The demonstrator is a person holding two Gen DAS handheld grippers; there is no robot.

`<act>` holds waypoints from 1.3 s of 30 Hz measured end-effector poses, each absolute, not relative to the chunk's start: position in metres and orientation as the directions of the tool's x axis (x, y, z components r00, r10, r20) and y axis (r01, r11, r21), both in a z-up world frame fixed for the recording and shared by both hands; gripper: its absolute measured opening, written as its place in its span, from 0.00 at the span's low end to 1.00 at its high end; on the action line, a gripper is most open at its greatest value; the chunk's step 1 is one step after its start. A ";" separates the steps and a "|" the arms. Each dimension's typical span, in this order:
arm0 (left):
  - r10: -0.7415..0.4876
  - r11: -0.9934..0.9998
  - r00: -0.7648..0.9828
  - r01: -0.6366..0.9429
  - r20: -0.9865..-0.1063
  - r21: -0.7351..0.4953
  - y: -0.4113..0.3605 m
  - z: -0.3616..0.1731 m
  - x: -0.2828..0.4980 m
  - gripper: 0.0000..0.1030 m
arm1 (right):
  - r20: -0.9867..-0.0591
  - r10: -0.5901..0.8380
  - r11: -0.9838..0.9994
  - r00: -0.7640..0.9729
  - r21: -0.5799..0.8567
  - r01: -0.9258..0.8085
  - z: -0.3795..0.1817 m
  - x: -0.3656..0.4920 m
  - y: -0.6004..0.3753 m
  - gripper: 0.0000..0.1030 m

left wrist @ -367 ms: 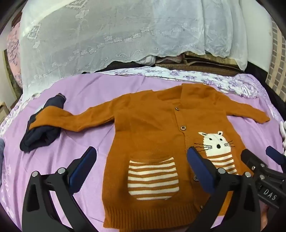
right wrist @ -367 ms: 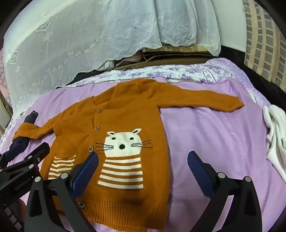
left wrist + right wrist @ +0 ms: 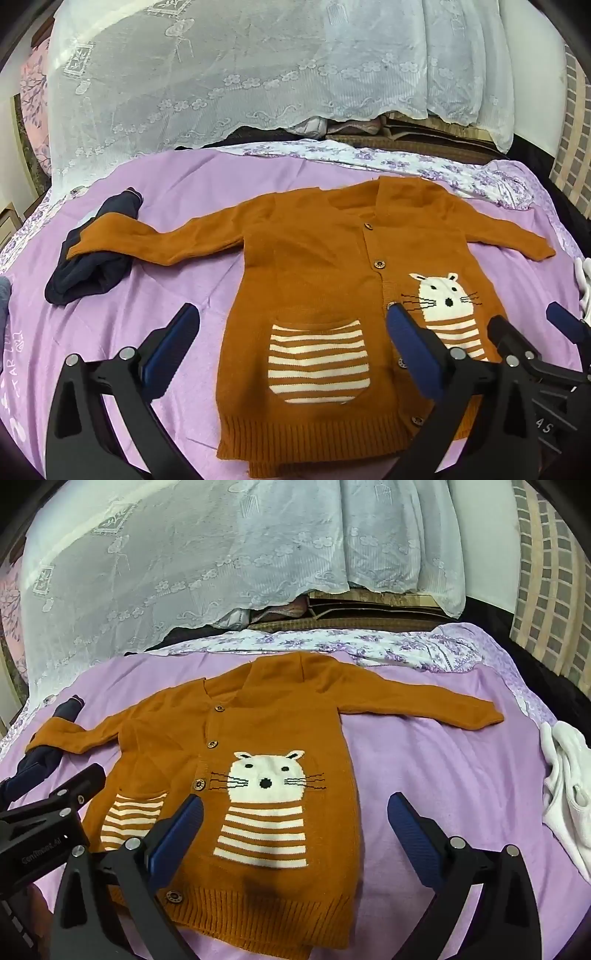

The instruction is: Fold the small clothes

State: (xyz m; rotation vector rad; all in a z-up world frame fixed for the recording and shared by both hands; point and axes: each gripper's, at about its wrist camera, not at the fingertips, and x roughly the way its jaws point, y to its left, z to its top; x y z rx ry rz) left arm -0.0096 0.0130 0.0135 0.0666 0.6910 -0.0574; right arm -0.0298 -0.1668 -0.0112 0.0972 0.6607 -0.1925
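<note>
A small orange knitted cardigan [image 3: 314, 266] [image 3: 273, 723] lies flat and buttoned on the purple bed sheet [image 3: 166, 192], both sleeves spread out. It has a white cat face on one front and a striped pocket [image 3: 317, 362] on the other. My left gripper [image 3: 291, 332] hovers wide open over the pocket and hem side, nothing between its fingers. My right gripper [image 3: 295, 819] also stands wide open, above the cat's striped body and the garment's right edge. The cardigan's left sleeve end rests on a dark navy garment [image 3: 88, 273].
A white garment [image 3: 565, 786] lies crumpled at the right edge of the bed. White lace fabric [image 3: 258, 81] hangs behind the bed, with a floral sheet [image 3: 332, 646] along the far side. A grey cloth [image 3: 3, 299] peeks in at the far left.
Both grippers have stayed almost still; the views are nearly the same as before, and both sets of jaws remain wide apart.
</note>
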 end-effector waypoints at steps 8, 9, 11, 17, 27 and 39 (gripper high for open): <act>-0.008 0.997 0.768 0.058 -0.641 0.057 0.011 0.008 -0.008 0.96 | -0.606 -0.132 0.976 0.785 0.058 0.208 -0.009 -0.033 -0.170 0.97; -0.007 0.997 0.768 0.058 -0.640 0.058 0.010 0.008 -0.009 0.96 | -0.605 -0.131 0.976 0.785 0.060 0.209 -0.009 -0.033 -0.171 0.97; -0.005 0.997 0.768 0.056 -0.640 0.059 0.011 0.008 -0.008 0.96 | -0.605 -0.130 0.976 0.786 0.063 0.209 -0.008 -0.034 -0.171 0.97; -0.005 0.997 0.768 0.052 -0.640 0.055 0.014 0.005 -0.008 0.96 | -0.604 -0.129 0.976 0.786 0.064 0.210 -0.008 -0.034 -0.171 0.97; -0.002 0.997 0.768 0.051 -0.640 0.058 0.015 0.004 -0.009 0.96 | -0.602 -0.126 0.974 0.788 0.077 0.215 -0.007 -0.035 -0.173 0.97; 0.004 0.997 0.766 0.047 -0.643 0.062 0.017 0.001 -0.008 0.96 | -0.603 -0.126 0.973 0.788 0.079 0.215 -0.007 -0.035 -0.174 0.97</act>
